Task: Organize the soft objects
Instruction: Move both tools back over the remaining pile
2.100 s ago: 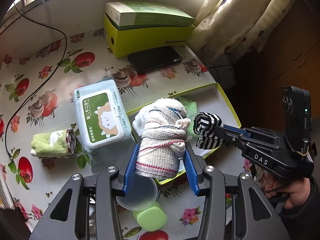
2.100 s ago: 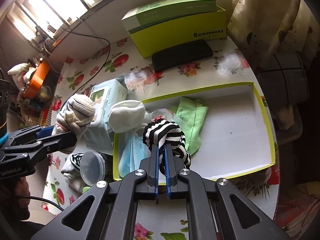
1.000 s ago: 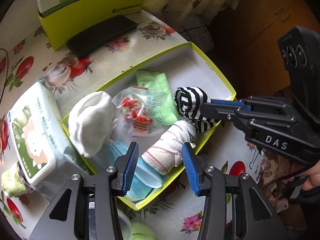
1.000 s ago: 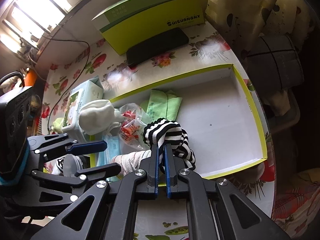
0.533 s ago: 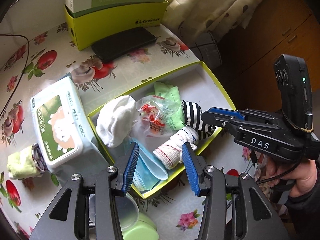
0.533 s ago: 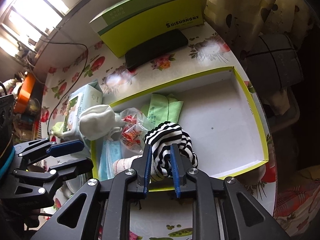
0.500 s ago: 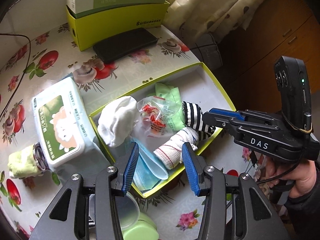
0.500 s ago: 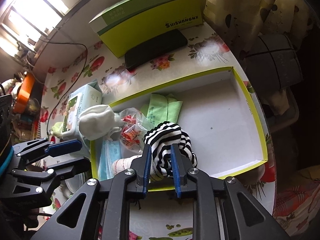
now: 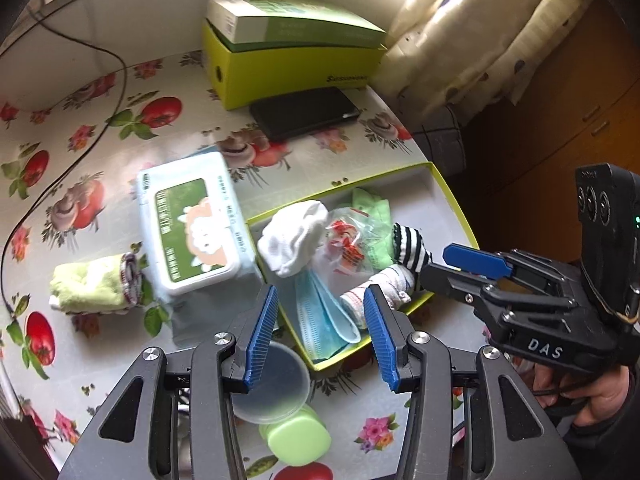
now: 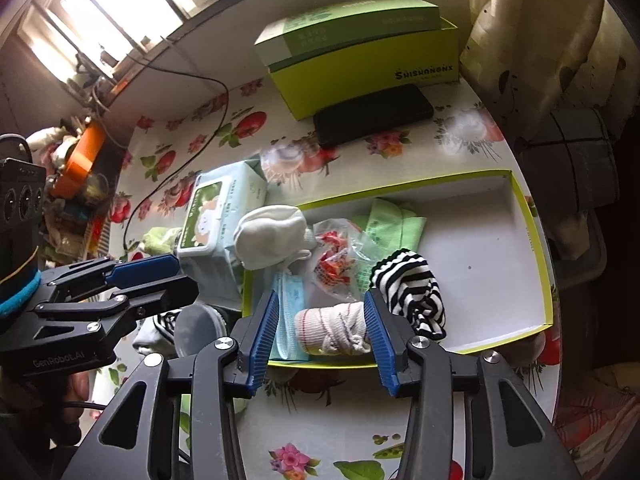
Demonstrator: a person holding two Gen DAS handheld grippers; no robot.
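Striped sock point(image 10: 412, 288) in box point(image 10: 536, 240) | soft, light, pinch mid-roll | right hand-held gripper point(image 10: 320, 328) jaws just opening, empty; left hand-held gripper point(image 9: 320, 336) apart, empty.

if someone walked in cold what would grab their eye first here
Probably the shallow yellow-green-rimmed white box near the table's edge, its left end heaped with soft things: a black-and-white striped sock, a rolled white red-striped cloth, a white mitten and blue face masks. Both blue-padded grippers, left and right, hang open above it, holding nothing. Behind, a lime cardboard box stands by the wall.
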